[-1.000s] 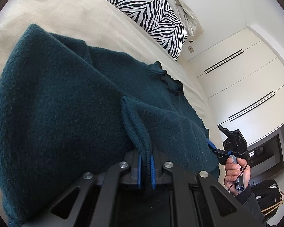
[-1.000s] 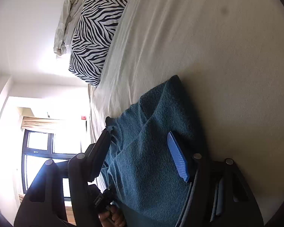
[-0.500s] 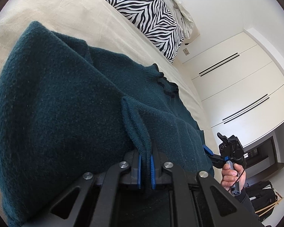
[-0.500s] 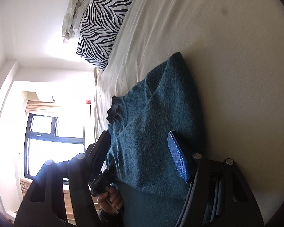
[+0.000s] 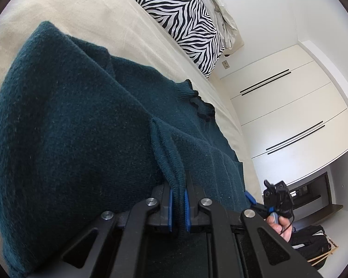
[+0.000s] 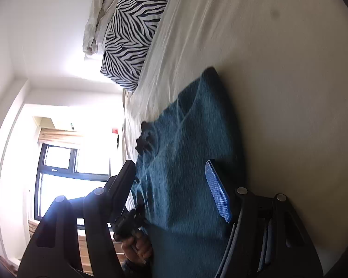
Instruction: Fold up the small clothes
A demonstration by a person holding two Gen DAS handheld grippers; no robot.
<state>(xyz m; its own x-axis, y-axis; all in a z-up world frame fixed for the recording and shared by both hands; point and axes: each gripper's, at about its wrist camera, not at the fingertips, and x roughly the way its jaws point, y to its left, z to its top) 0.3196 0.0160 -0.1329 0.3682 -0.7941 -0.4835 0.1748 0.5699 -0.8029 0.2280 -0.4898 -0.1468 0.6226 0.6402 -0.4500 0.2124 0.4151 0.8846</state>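
One sweater [image 5: 81,139], two hand-held grippers [image 5: 178,199]

Bare bed sheet [image 6: 278,92] beyond sweater [image 5: 69,139]; zebra pillow [image 5: 185,20] blocking bed's far end

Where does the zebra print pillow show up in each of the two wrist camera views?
Left wrist view: the zebra print pillow sits at the top centre, on the far end of the bed, beyond the teal sweater.
Right wrist view: the pillow sits at the upper left, beside the sheet.
Shared landmark: the sweater's dark neckline.
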